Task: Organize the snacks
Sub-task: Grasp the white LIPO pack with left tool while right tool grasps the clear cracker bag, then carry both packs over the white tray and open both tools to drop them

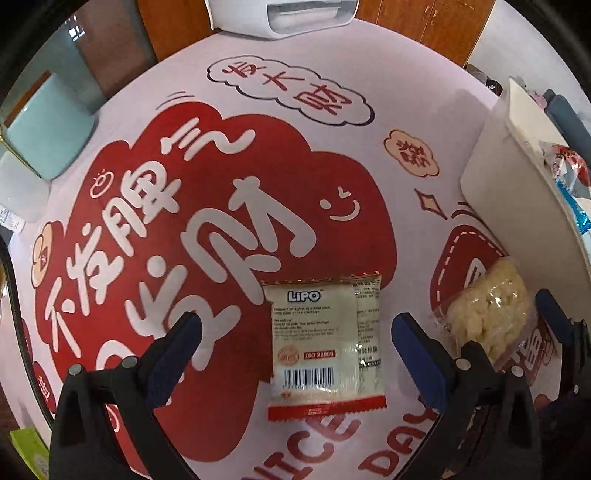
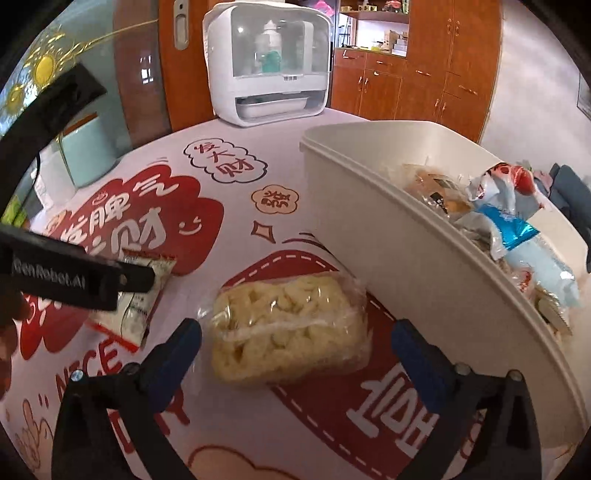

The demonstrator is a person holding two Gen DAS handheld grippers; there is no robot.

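1. Left wrist view, looking steeply down at a table covered by a pale cloth (image 1: pixel 388 92) printed with large red shapes and white characters. The left gripper (image 1: pixel 295 325) has its two blue-padded fingers spread wide apart, with nothing pressed between them. A flat white snack packet (image 1: pixel 325 347) with red edges, a barcode and the word "LiPO" lies on the cloth between the fingers, touching neither. Just to its right lies a clear bag of pale yellow puffed snacks (image 1: pixel 487 314), beside the wall of a cream plastic bin (image 1: pixel 517 192). Colourful wrappers show over the bin's rim at the far right. A white countertop appliance (image 1: pixel 280 14) stands at the table's far edge.

2. Right wrist view, angled down across the same table. The right gripper (image 2: pixel 295 336) also has its fingers fully spread, gripping nothing. The clear bag of puffed snacks (image 2: pixel 288 328) sits on the cloth (image 2: pixel 240 229) between them, untouched by either pad. The cream bin (image 2: pixel 406 240) stands just to the right, holding several wrapped snacks in blue, white and red. At the left, the black body of the left gripper (image 2: pixel 74 280) hangs over the white packet (image 2: pixel 140 306). The white appliance (image 2: pixel 266 62) stands behind, before wooden cabinets (image 2: pixel 424 85).
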